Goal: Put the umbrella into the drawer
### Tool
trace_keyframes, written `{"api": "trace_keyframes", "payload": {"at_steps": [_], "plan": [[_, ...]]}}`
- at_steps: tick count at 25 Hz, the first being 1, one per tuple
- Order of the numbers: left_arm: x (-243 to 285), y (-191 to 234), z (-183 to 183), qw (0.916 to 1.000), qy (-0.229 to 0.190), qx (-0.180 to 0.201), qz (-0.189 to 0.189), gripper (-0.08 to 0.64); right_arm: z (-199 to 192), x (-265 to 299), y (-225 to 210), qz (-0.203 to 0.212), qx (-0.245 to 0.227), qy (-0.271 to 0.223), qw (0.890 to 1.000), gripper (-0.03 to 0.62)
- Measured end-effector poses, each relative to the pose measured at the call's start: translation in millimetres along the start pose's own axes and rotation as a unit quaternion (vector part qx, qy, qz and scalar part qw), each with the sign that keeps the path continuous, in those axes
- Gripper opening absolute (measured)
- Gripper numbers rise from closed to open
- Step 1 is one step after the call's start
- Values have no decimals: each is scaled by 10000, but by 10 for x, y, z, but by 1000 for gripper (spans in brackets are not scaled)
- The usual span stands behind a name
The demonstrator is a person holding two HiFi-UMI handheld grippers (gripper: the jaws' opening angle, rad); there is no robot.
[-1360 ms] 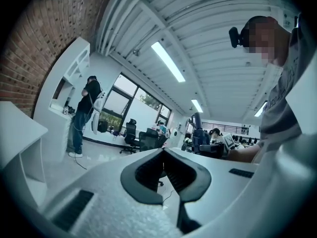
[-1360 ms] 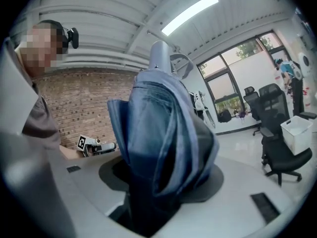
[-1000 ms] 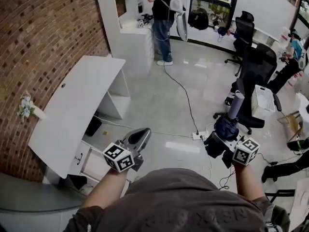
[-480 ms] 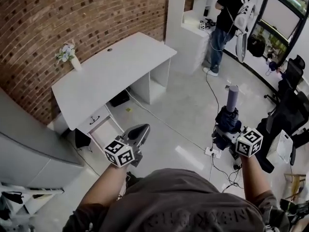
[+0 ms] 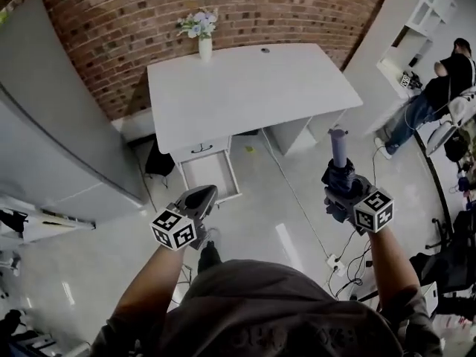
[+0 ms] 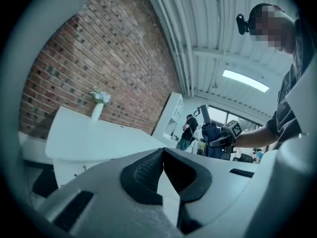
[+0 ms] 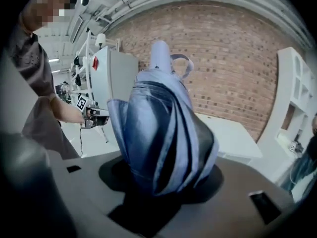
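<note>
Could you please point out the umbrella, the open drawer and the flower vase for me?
Umbrella [image 5: 341, 177]: head view, on its folded blue fabric.
Drawer [image 5: 210, 175]: head view, on its bare inside bottom.
Vase [image 5: 205, 48]: head view, on its white body.

1 umbrella [image 5: 341, 175]; 1 desk [image 5: 253, 88]; 1 drawer [image 5: 210, 174]; 1 vase [image 5: 205, 48]

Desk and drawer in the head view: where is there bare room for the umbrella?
The desk top is bare forward of the vase at its back edge. The open drawer below its front looks empty. Cables cross the floor to the right.
</note>
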State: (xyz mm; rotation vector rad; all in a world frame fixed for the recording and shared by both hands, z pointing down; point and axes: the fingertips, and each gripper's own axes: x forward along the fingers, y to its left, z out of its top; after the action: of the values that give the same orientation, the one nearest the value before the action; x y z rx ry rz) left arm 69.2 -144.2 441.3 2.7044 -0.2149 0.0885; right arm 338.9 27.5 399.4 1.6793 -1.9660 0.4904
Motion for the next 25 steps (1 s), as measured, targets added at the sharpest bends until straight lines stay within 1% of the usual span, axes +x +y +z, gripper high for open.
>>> {"api": "trace_keyframes", "payload": {"at_steps": [2,4,6,9,12,16,19,25], "plan": [[-240,352,-98,9991,-12,-163,384,0,82,560,92,369,-242,220,9988,230],[-512,663,-214,9965,-31,-349,753,0,115,1113,245,766,-399,415,9954,230],[-758,941,-316,9928,-63,-517,1076,0,93,1621,411,1110,-543,640,9903,230],[-973,1342,-436,9876,-105,-649,1428,0,5,2327,588,1485,-930,975,9797,229],[-1092,1685,-606,9838,-67,-660,1664,0,-214,2981,764,1793,-1129,1327,9682,229],[-1228,2039,-848,9780,-52,-695,1965,0,-642,3738,1021,2141,-1458,1861,9478,229],[-1265,2301,-1037,9753,-115,-762,2069,0,-994,4251,1162,2250,-1654,2221,9342,229],[-1386,2711,-1563,9715,-167,-871,2198,0,-1649,5200,1463,2402,-1819,2674,9153,229]]}}
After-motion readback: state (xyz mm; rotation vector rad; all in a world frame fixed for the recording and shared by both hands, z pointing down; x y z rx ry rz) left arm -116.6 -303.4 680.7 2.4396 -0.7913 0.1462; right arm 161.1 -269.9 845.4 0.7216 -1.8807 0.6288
